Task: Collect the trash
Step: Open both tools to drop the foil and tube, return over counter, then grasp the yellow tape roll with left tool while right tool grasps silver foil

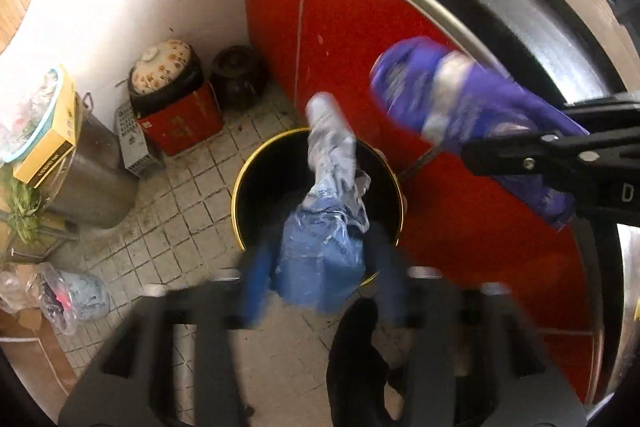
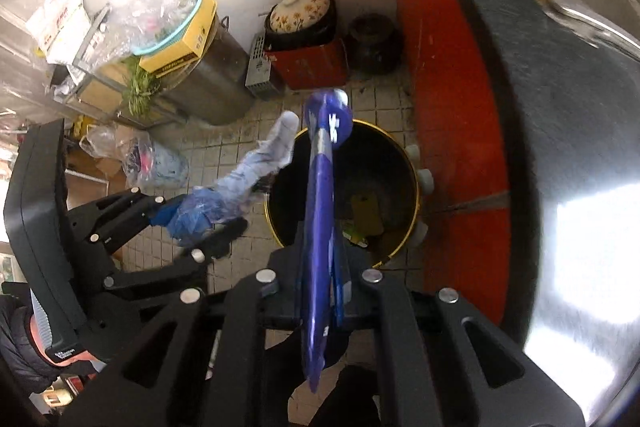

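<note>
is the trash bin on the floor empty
No, the right wrist view shows a yellowish flat piece and other scraps lying at the bottom of the black gold-rimmed trash bin.

Two wrappers (image 1: 320, 227) (image 1: 460, 107), one bin (image 1: 256, 171)

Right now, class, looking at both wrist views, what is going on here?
A person holds a gripper in each hand above a black bin on a tiled kitchen floor. The left gripper has a crumpled blue-and-clear plastic bag between its spread fingers; whether they still press it is unclear. The right gripper pinches a purple wrapper over the bin's mouth. Some trash already lies inside.
</note>
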`<action>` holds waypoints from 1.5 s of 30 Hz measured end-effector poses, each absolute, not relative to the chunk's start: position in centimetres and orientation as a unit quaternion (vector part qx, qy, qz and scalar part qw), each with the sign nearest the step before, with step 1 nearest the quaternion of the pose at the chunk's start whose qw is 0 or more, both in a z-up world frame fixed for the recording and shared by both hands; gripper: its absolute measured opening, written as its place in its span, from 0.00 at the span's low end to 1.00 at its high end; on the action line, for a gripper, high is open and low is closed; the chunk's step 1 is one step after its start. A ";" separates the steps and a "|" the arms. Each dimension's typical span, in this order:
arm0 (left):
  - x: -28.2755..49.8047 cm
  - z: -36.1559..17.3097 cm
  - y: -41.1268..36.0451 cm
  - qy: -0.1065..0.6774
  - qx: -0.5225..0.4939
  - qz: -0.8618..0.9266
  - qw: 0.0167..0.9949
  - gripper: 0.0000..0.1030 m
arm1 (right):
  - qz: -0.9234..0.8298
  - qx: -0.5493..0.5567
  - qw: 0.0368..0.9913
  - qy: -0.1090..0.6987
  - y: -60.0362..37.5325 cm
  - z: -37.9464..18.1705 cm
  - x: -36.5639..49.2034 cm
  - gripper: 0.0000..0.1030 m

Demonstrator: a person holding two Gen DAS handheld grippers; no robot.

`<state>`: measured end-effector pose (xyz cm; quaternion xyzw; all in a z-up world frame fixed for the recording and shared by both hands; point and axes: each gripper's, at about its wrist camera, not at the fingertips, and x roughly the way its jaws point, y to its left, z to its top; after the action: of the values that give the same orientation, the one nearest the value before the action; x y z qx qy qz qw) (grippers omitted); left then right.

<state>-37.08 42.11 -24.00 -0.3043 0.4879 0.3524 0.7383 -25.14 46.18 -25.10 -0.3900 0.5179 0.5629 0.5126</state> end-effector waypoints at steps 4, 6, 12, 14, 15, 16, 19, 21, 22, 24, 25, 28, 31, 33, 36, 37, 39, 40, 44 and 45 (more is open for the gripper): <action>-37.7 -23.9 42.4 0.482 -0.291 0.370 0.739 0.82 | 0.562 -0.380 0.529 0.509 46.5 -24.7 -24.6 0.68; -37.9 -23.5 42.3 0.480 -0.296 0.370 0.738 0.82 | 0.564 -0.373 0.532 0.509 46.0 -23.8 -24.2 0.68; -36.1 -20.2 40.1 0.484 -0.249 0.352 0.762 0.83 | 0.557 -0.334 0.575 0.498 40.7 -19.2 -21.2 0.74; -34.0 -18.3 38.4 0.484 -0.223 0.334 0.777 0.86 | 0.545 -0.306 0.608 0.490 37.4 -16.6 -19.2 0.76; -33.1 -17.5 37.8 0.482 -0.215 0.326 0.784 0.87 | 0.537 -0.294 0.624 0.485 35.7 -15.4 -18.1 0.76; -31.7 -16.5 36.8 0.479 -0.203 0.312 0.795 0.88 | 0.526 -0.278 0.645 0.480 33.6 -14.0 -16.8 0.76; -26.7 -13.6 33.3 0.468 -0.175 0.255 0.828 0.89 | 0.480 -0.229 0.706 0.467 26.4 -10.4 -13.1 0.76; -23.0 -12.1 30.6 0.463 -0.155 0.206 0.848 0.89 | 0.435 -0.191 0.751 0.460 20.4 -8.0 -10.5 0.76; -21.7 -11.6 29.3 0.461 -0.145 0.186 0.855 0.89 | 0.411 -0.173 0.770 0.456 17.4 -7.1 -9.3 0.76; -17.5 -10.2 25.5 0.458 -0.112 0.126 0.873 0.89 | 0.363 -0.144 0.803 0.450 11.7 -5.6 -7.5 0.76; -15.9 -9.7 23.7 0.455 -0.098 0.099 0.879 0.89 | 0.333 -0.131 0.820 0.447 8.3 -4.9 -6.6 0.76; -10.9 -8.5 17.2 0.451 -0.047 0.012 0.891 0.89 | 0.251 -0.103 0.857 0.439 0.0 -4.0 -5.3 0.76; -6.9 -7.4 9.5 0.444 0.000 -0.076 0.893 0.89 | 0.187 -0.059 0.878 0.437 -8.6 -3.5 -4.7 0.76; -5.4 -7.1 5.6 0.443 0.023 -0.112 0.889 0.89 | 0.152 -0.038 0.885 0.439 -13.2 -3.3 -4.7 0.76; -4.2 -7.1 0.3 0.447 0.052 -0.151 0.880 0.89 | 0.121 -0.021 0.889 0.441 -18.4 -3.2 -4.9 0.76; -4.3 -7.2 -1.0 0.448 0.058 -0.158 0.878 0.89 | 0.115 -0.016 0.889 0.444 -19.8 -3.3 -5.3 0.76; -3.7 -7.4 -3.8 0.451 0.068 -0.176 0.872 0.89 | 0.109 -0.008 0.887 0.448 -21.9 -3.8 -5.6 0.76; -3.7 -7.5 -4.4 0.453 0.070 -0.181 0.870 0.89 | 0.108 -0.006 0.887 0.450 -22.6 -4.1 -5.9 0.76; -3.2 -8.3 -7.4 0.463 0.077 -0.196 0.861 0.89 | 0.115 -0.003 0.882 0.457 -24.2 -4.8 -5.8 0.76; -3.1 -8.6 -7.9 0.465 0.081 -0.195 0.860 0.89 | 0.119 -0.001 0.881 0.457 -24.5 -4.9 -5.7 0.76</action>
<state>-3.09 -7.88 -8.57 0.0810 0.4653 -0.1954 0.8595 -5.72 -24.53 -4.89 -0.0015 0.4575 0.1188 0.8813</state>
